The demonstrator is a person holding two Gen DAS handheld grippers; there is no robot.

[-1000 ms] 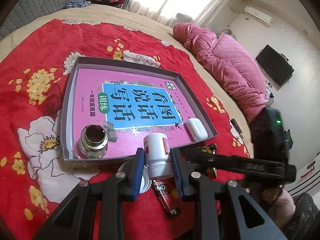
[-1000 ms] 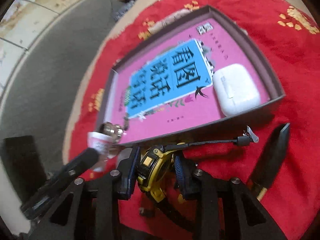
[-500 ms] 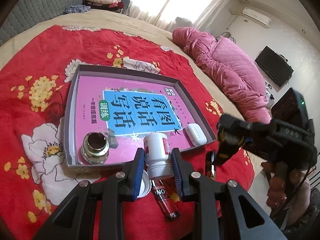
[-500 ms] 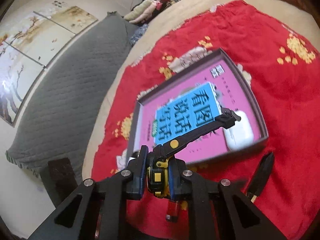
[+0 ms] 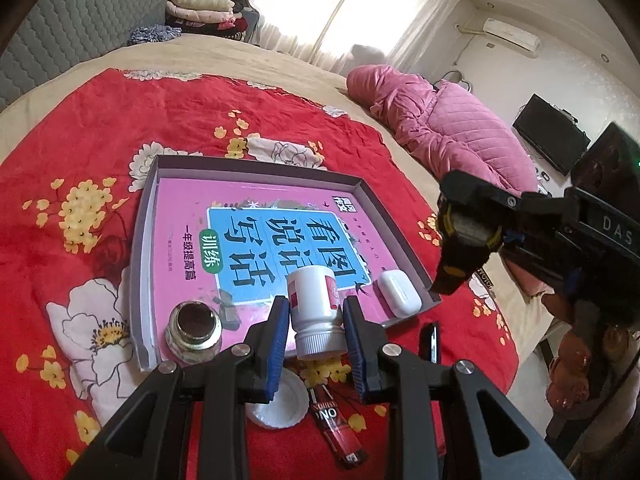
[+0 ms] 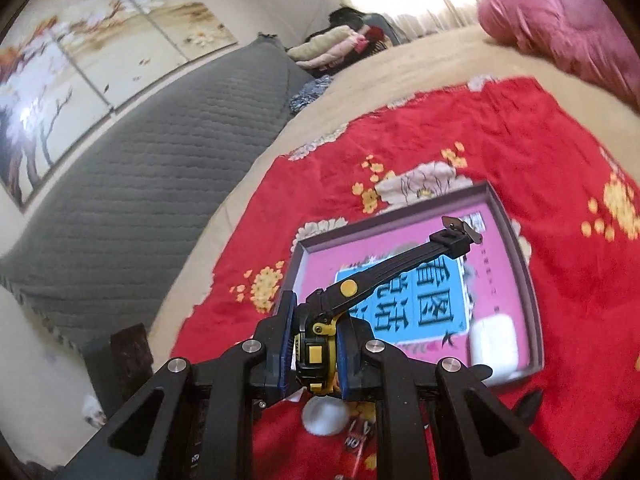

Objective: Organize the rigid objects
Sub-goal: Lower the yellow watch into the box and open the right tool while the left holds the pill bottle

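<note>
Tray: the shallow grey cardboard tray lined with a pink and blue book cover lies on the red floral bedspread; treat it as your target.
Jar: a small metal-rimmed glass jar sits in the tray's 7 o'clock corner; keep clear of it.
Left claw: your left claw is clamped on the white plastic pill bottle, cap toward you, over the tray's 6 o'clock edge. Carry it forward past the wall, then lower it into bare pink just right of the jar before you loosen.
Case: the white earbud case lies in the 5 o'clock corner; don't crowd it.
Right claw: your right claw is clamped on the yellow and black watch, strap sticking out over the tray. In the left view it hangs above the 4 o'clock edge. Aim for the open middle and let the strap land first.
Leftovers: the white lid, red tube and a dark object lie outside on the bedspread near 6 o'clock.
</note>
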